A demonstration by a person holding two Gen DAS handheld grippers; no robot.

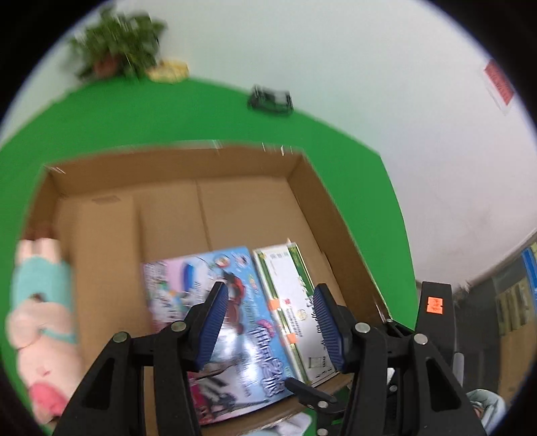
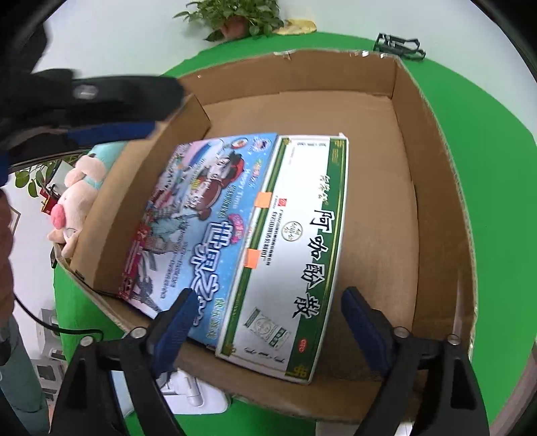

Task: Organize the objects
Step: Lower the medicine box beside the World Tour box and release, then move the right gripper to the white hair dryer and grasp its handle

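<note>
While two boxes (image 2: 268, 234) lay in the carton (image 2: 433, 187), the plush pig (image 2: 75, 201) at frame left remained outside, both grippers (image 2: 268, 322) (image 1: 268, 322) wide and empty

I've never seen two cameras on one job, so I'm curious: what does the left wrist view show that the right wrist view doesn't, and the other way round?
Only the left wrist view shows the red notice on the wall.

Only the right wrist view shows a white object beneath the cardboard box's near edge, and the left gripper seen from outside, over the box's left wall.

Both show the cardboard box, the blue game box, the white-and-green box, the plush toy, the potted plant and open, empty grippers.
</note>
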